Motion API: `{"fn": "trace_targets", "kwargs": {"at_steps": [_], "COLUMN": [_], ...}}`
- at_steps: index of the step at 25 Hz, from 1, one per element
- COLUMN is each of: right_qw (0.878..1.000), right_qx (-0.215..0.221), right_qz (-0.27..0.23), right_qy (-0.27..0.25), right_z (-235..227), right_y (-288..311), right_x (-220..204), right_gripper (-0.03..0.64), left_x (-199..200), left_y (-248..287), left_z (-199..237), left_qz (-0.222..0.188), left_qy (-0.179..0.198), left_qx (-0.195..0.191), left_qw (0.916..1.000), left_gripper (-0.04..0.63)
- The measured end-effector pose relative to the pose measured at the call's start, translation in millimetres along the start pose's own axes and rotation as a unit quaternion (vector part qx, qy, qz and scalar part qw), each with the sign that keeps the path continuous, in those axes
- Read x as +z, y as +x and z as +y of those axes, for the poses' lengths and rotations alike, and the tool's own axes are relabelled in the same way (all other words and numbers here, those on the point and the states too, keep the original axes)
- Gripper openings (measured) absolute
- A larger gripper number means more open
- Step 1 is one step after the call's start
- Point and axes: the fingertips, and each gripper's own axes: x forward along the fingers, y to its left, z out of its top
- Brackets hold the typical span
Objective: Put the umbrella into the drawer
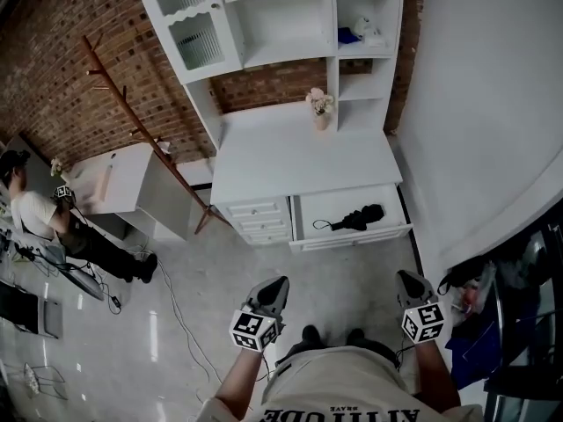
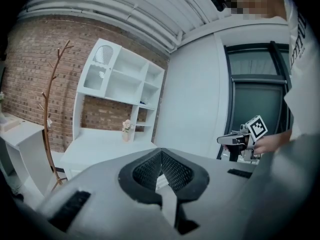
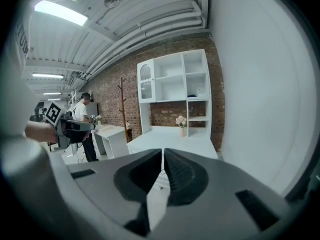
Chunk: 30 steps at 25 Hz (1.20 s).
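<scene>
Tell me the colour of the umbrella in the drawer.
Black umbrella; the head view shows it best.

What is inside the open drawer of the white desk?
A black folded umbrella lies on the floor of the open white drawer, its cord loop pointing left. Nothing else shows in the drawer. Its rear part sits under the desktop, hidden.

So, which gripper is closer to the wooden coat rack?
Left. In the head view the left gripper is below and right of the foot of the wooden coat rack; the right gripper is farther right, before the right end of the open drawer.
</scene>
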Motion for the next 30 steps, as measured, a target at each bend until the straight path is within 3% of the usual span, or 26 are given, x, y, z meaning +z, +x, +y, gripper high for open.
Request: {"fn": "trace_targets", "kwargs": {"at_steps": [10, 21, 30], "right_qw": [0.999, 0.999, 0.999], "right_qx": [0.018, 0.016, 0.014], "right_qz": [-0.016, -0.032, -0.032], "right_qy": [-0.022, -0.008, -0.01], "right_z": [-47, -66, -67], "right_y": [-24, -38, -33], "right_x": [8, 14, 18], "right_gripper": [0.035, 0.035, 0.035], "left_x": [8, 16, 18], "left_y": [6, 8, 10], "left_z": [-27, -48, -36], "left_qz": [-0.018, -0.016, -0.02], "left_qy": [-0.009, -0.001, -0.004], "left_qx": [0.038, 0.036, 0.043], "left_qw": [0.9991, 0.9992, 0.9988], "left_gripper": [0.026, 0.026, 0.025]}}
